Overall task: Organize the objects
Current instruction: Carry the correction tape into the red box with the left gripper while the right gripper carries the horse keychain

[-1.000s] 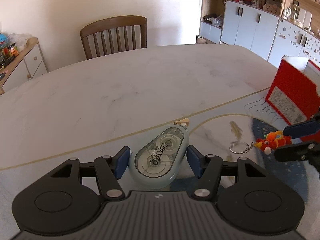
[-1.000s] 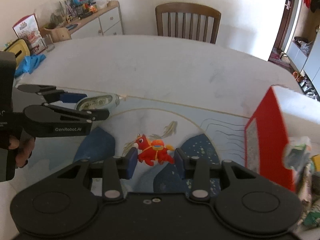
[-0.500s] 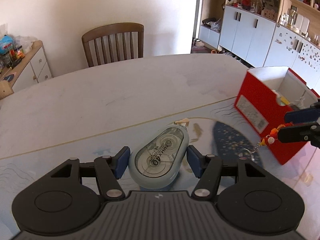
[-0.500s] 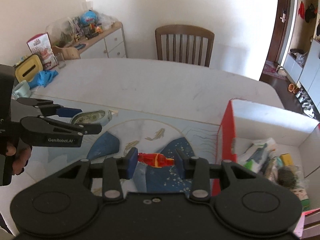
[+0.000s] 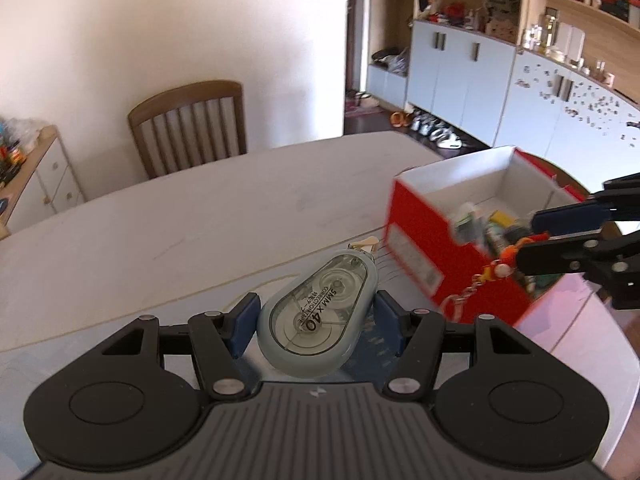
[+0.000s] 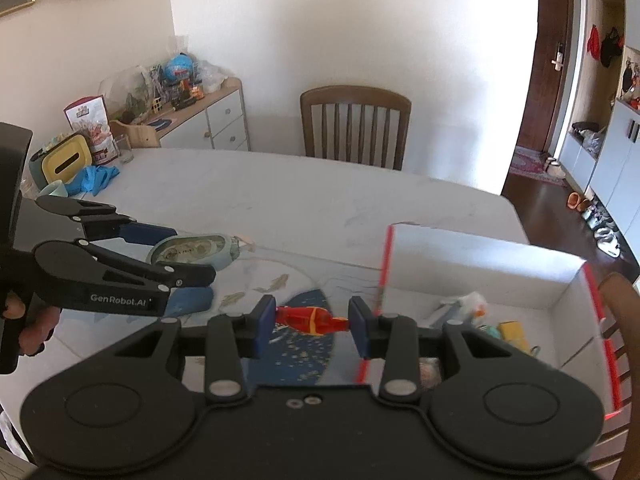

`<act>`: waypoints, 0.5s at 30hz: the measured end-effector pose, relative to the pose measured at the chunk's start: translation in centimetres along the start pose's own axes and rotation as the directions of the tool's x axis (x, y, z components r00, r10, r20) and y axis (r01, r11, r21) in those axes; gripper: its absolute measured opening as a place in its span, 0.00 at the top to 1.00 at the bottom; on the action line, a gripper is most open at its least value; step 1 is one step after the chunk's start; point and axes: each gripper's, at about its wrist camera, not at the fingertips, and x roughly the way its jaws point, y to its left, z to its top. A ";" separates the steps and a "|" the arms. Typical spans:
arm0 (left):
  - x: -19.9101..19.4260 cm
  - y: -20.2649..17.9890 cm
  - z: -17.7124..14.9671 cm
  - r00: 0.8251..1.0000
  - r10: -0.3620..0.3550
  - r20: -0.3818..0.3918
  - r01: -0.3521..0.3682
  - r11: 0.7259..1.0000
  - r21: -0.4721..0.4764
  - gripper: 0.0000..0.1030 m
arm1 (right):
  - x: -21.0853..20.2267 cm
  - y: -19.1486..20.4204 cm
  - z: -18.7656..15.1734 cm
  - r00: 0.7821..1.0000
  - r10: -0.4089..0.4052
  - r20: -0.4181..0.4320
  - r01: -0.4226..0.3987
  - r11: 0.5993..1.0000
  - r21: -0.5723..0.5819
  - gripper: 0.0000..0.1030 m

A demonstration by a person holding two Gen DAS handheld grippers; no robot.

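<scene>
Since a second ago both grippers are riding higher over the table (image 5: pixel 168 216) and closer to the red box (image 5: pixel 424 240): then the box was showing only its red side wall at the edge of each view, and now its open top and white lining are lying in sight.

The left gripper (image 5: pixel 316 320) is clamping the correction tape dispenser (image 5: pixel 318 314) between its blue pads, jaws set fairly wide around the body, lifted clear of the table on the near-left side of the box. The dispenser is a smooth teardrop of pale grey-green plastic with a clear window over two reels, its cream tip pointing toward the box.

The right gripper (image 6: pixel 312 320) is pinching the red and orange toy keychain (image 6: pixel 310 319) between narrow jaws, just at the box's near-left corner. In the left wrist view the toy's beads, chain and metal ring (image 5: pixel 450 302) are dangling against the box's red outer wall.

The box is rectangular cardboard, glossy red outside with a white label, matte white inside. Inside it are lying a crumpled clear wrapper (image 6: pixel 466 304), a small yellow block (image 6: pixel 514 330) and other small bits too blurred to name.

Under the box, a mat (image 6: pixel 296 356) printed with a dark blue starry patch and fish is covering the near part of the pale marbled table. Beyond the box, a slatted wooden chair (image 6: pixel 356 128) is standing at the far edge.
</scene>
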 end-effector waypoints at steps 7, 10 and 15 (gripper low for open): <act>0.8 -5.2 2.6 0.999 -0.033 0.023 0.032 0.999 0.042 0.41 | -1.4 -3.7 -0.4 1.000 -0.015 0.022 0.015 1.000 -0.001 0.63; 1.5 -7.3 3.5 0.998 -0.049 0.027 0.047 0.997 0.057 0.41 | -1.7 -5.5 -0.8 0.999 -0.025 0.025 0.025 1.000 0.001 0.63; 2.8 -10.4 5.1 0.997 -0.069 0.036 0.066 0.994 0.088 0.41 | -2.3 -8.5 -1.2 0.998 -0.044 0.033 0.044 0.999 0.011 0.63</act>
